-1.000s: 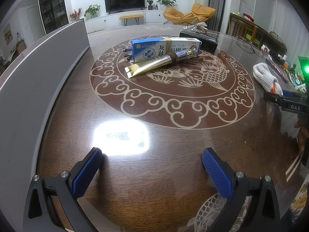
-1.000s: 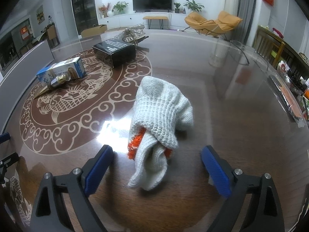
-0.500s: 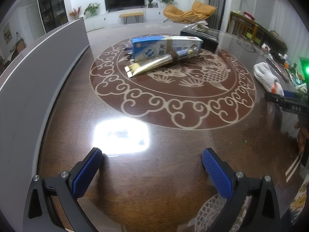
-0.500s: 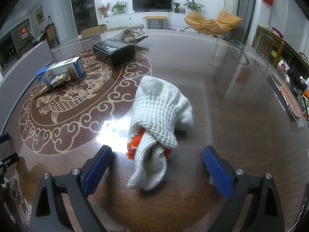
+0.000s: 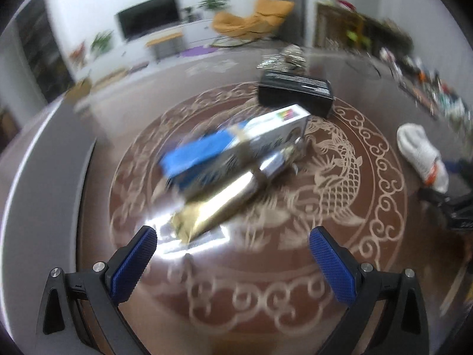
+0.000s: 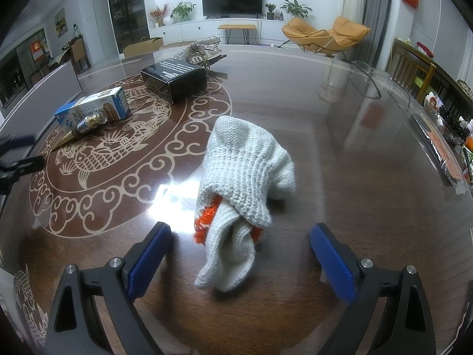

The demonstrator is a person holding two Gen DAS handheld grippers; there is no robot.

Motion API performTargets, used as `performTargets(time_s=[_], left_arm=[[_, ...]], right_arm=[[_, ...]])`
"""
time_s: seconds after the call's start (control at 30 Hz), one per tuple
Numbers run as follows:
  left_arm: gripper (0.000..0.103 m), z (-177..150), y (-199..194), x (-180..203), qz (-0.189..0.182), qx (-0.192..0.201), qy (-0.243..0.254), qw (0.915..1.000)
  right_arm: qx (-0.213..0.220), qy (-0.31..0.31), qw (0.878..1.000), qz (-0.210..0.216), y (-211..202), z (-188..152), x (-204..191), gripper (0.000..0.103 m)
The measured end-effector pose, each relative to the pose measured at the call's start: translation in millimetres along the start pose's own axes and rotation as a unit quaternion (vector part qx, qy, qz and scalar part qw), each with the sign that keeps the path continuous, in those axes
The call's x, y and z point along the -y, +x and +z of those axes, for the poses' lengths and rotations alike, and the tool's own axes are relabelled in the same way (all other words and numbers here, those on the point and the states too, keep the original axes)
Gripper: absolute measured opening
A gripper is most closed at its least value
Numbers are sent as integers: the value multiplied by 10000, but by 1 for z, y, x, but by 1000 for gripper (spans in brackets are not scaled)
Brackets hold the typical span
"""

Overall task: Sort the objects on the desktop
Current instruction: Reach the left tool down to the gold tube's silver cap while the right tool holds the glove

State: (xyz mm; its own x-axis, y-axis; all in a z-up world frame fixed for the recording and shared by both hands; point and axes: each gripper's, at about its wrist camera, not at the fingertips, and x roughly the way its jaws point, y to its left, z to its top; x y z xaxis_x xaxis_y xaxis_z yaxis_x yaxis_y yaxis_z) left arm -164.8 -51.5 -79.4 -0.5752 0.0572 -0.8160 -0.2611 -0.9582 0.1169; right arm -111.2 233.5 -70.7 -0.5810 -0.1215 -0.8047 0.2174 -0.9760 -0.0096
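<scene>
The left gripper (image 5: 230, 251) is hovering with jaws spread wide just short of the gold foil tube (image 5: 218, 204), which is lying against the blue-and-white carton (image 5: 236, 148) on the patterned brown table (image 5: 325, 266). The right gripper (image 6: 241, 254) is gaping wide around the crumpled white knitted glove (image 6: 245, 171).

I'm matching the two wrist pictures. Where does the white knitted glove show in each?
Left wrist: white knitted glove at the far right edge, small.
Right wrist: lower centre, just ahead of the open fingers.
Shared landmark: black box on the table's patterned ring.
</scene>
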Motion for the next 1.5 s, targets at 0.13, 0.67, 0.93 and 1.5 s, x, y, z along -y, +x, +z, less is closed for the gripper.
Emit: performTargets(time_s=[0.13, 0.67, 0.93, 1.5], left_arm=[[103, 19, 18, 14, -248, -72, 392, 9989], [103, 54, 63, 20, -835, -324, 233, 9957], [103, 47, 57, 28, -917, -369, 382, 9944], [55, 29, 29, 47, -742, -294, 137, 9967]], right_arm=[[0, 0, 10000, 0, 0, 0, 0, 96], [-5, 8, 10000, 5, 0, -1, 0, 96], [-6, 7, 10000, 6, 0, -1, 0, 97], [-6, 7, 10000, 9, 0, -2, 1, 97]])
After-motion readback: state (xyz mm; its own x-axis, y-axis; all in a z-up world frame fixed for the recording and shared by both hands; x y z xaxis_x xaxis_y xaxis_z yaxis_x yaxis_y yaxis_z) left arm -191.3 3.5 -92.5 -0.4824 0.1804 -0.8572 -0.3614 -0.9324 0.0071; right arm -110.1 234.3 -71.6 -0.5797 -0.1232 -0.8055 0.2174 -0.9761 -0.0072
